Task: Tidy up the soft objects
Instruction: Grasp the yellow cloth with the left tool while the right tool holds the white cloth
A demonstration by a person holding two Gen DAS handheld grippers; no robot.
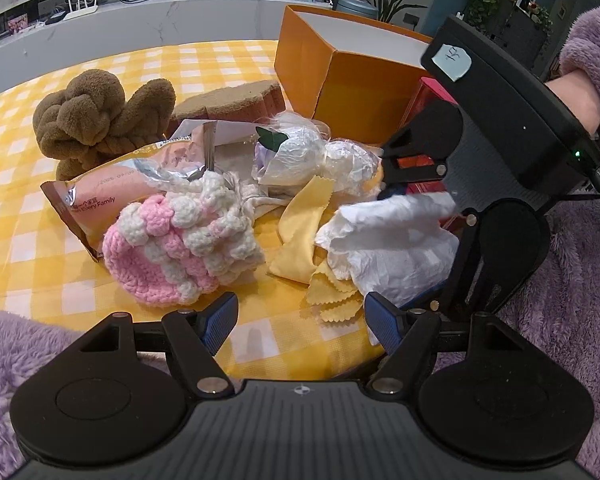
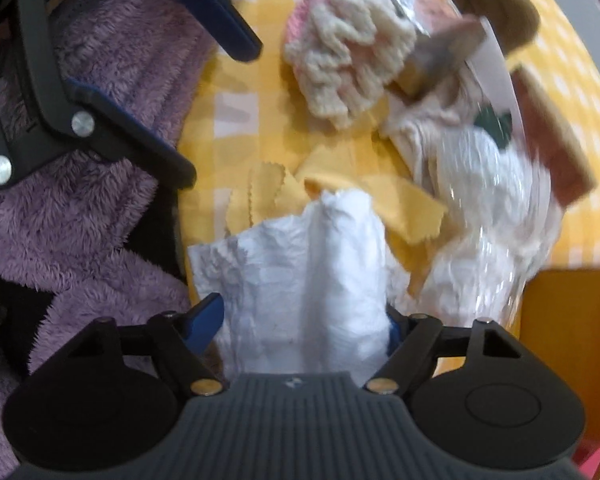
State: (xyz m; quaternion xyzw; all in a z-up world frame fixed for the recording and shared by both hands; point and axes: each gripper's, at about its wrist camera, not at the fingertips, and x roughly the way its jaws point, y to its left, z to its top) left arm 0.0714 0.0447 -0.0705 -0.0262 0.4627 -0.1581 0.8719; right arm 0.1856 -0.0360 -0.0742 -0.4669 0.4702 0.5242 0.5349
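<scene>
From the left wrist camera, I saw my left gripper [image 1: 300, 320] with its blue pads spread wide and nothing between them. It hung over the near edge of the table [image 1: 16, 184], which had a yellow checked cloth. Just ahead of its left finger lay the pink and white knitted piece [image 1: 180, 248]. Just ahead of its right finger lay the yellow cloths [image 1: 304, 220] with zigzag edges, and the crumpled white tissue [image 1: 388, 248] was touching the tip of that right finger. Behind them I saw a pink snack packet [image 1: 112, 192], a brown plush knot [image 1: 96, 116], a brown sponge [image 1: 232, 100] and something white wrapped in clear plastic [image 1: 312, 156]. An orange box [image 1: 356, 92] stood at the back. My right gripper [image 1: 404, 220] pointed down from the right side onto the tissue.

From the right wrist camera, the picture was blurred. The tissue [image 2: 308, 280] filled the gap between the fingers of my right gripper [image 2: 304, 320], bunched up against both blue pads. The jaws stood rather wide, and I could not tell whether the pads really pressed on the tissue. The yellow cloths [image 2: 340, 192] lay just beyond the tissue and partly under it. My left gripper [image 2: 204, 56] was at the upper left, wide apart, over a purple fleece sleeve [image 2: 100, 200].
</scene>
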